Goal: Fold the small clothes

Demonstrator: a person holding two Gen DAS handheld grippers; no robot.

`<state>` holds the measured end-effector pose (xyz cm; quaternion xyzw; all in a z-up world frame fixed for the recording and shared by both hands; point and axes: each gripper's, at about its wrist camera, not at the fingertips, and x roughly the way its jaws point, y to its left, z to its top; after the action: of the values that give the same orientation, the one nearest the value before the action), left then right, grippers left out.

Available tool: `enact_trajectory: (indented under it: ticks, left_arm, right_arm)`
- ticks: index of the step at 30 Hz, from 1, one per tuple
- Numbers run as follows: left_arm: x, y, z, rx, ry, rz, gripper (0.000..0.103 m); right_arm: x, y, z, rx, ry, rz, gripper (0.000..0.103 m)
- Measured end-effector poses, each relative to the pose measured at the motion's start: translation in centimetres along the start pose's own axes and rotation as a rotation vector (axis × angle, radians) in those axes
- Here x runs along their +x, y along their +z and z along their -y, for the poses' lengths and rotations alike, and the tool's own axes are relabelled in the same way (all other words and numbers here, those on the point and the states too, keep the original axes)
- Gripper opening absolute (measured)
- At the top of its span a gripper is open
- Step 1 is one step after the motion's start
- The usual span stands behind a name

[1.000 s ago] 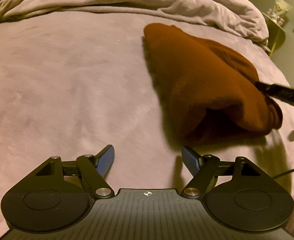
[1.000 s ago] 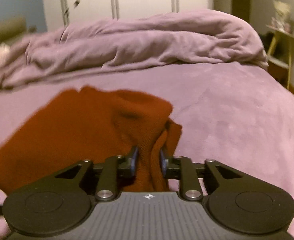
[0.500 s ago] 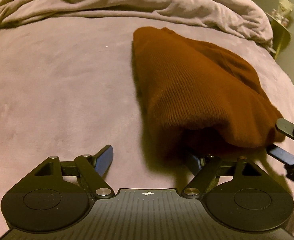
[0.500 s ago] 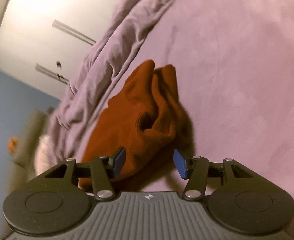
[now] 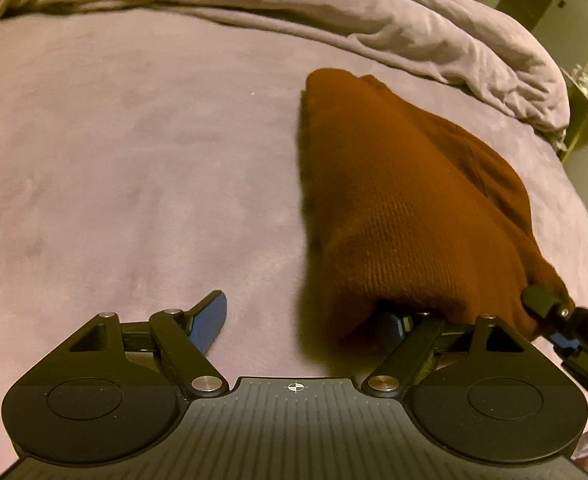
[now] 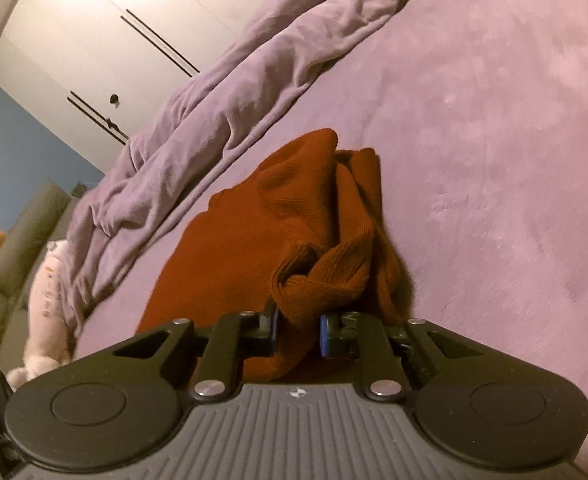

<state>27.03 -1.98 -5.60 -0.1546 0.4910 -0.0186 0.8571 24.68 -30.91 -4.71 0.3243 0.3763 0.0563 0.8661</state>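
Rust-brown knit garment (image 5: 398, 200) lies bunched on the purple bedspread (image 5: 133, 160), right of centre in the left wrist view. Fine ribbed weave; folded into a long wedge, narrow at the far end, thick and rounded at the near end. Left gripper (image 5: 306, 320) spread wide: its left finger sits bare over the bedspread, its right finger is tucked under the garment's near edge. Right gripper (image 6: 297, 330) is narrowed on a twisted roll of ribbed hem, cloth filling the gap between both pads. Crumpled lilac duvet (image 6: 221, 92) heaped along the far side of the bed. White wardrobe doors (image 6: 93, 40) behind it.
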Motion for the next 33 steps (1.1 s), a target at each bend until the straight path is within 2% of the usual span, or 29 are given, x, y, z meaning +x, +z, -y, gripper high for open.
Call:
enact_trajectory:
  ticks: [5,12,16,19,21,23,25,28,30,33]
  left_arm:
    - [-0.2,0.2,-0.6,-0.020,-0.009,-0.004,0.084]
    - [-0.4,0.4,-1.6,-0.049,-0.023,-0.006,0.084]
    - [-0.6,0.5,-2.2,-0.054,-0.041,-0.012,0.084]
    - [-1.1,0.4,-3.2,-0.061,-0.054,-0.025,0.084]
    - [-2.1,0.2,-3.8,-0.037,-0.019,-0.014,0.084]
    - [-3.9,0.2,-4.2,0.001,0.074,0.044,0.083]
    - [-5.4,0.7,-4.5,0.031,0.117,0.110,0.084]
    - [-6.2,2.3,-3.9,0.043,0.073,0.139,0.086]
    - [-5.7,3.5,-2.6,0.044,0.039,0.143,0.086]
    - [-3.9,4.6,-0.7,0.060,0.005,0.120,0.086]
  right_arm:
    - [-0.3,-0.3,-1.5,-0.118,-0.044,0.025,0.017]
    - [-0.6,-0.7,-1.8,-0.200,-0.065,0.043,0.017]
    - [0.3,-1.6,-1.7,-0.298,-0.120,0.025,0.017]
    - [0.3,-1.5,-1.7,-0.347,-0.117,-0.007,0.020]
    - [-0.9,-0.9,-1.8,-0.350,-0.113,-0.014,0.027]
    - [-2.4,-0.4,-1.8,-0.362,-0.137,0.012,0.039]
    - [-4.2,-0.1,-2.0,-0.382,-0.159,0.065,0.040]
    - [-5.3,0.6,-3.3,-0.407,-0.131,0.126,0.040]
    - [-4.4,0.7,-5.1,-0.437,-0.065,0.103,0.039]
    - [-1.6,-0.2,-8.2,-0.509,0.024,0.049,0.027]
